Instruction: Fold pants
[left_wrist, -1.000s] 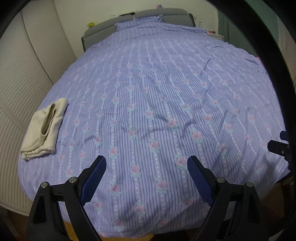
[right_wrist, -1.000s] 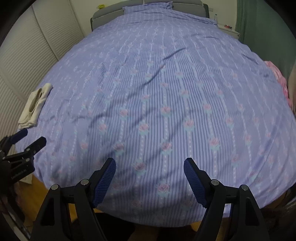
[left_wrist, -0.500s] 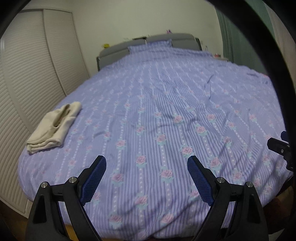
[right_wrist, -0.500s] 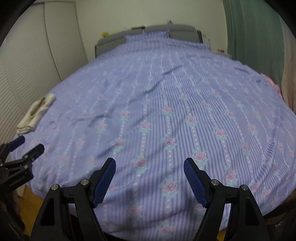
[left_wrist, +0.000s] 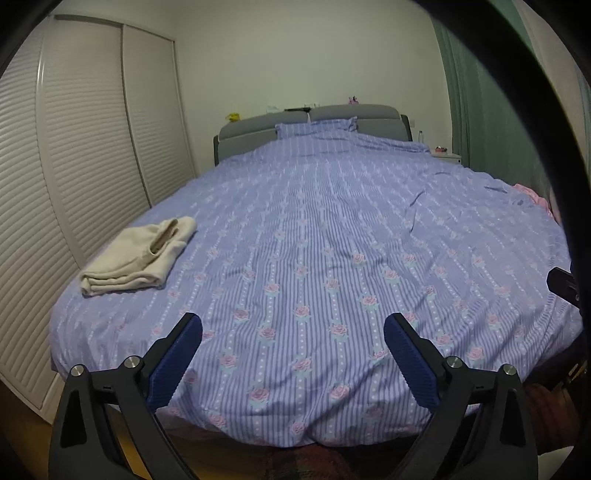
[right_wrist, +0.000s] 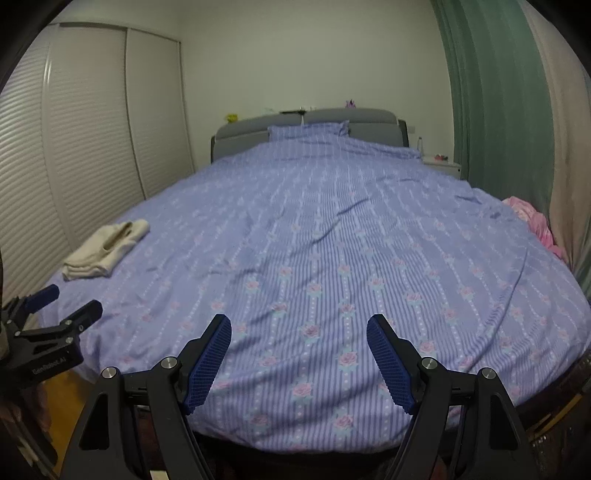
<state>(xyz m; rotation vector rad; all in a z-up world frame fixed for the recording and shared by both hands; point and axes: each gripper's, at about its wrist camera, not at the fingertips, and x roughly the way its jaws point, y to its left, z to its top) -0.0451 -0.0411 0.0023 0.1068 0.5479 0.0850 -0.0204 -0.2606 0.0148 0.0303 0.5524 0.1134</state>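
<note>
Lilac striped bedding with pink roses covers the bed (left_wrist: 332, 229) that fills both of my wrist views, running back to a grey headboard (left_wrist: 314, 122) against a pale wall. Louvred wardrobe doors (left_wrist: 74, 166) line the left side and a green curtain (right_wrist: 498, 92) hangs on the right, with a pink cloth (right_wrist: 535, 221) bunched at the bed's right edge.

My left gripper (left_wrist: 293, 354) has just been opening its jaws; they stand wide apart with nothing between them, above the foot of the bed. My right gripper (right_wrist: 299, 356) is also parted and empty, and from its camera I see the left one off to the side.

I see the pants (left_wrist: 136, 258), cream-coloured, lying folded in a flat stack near the bed's left edge, well apart from both of my 2 grippers and touched by neither.
</note>
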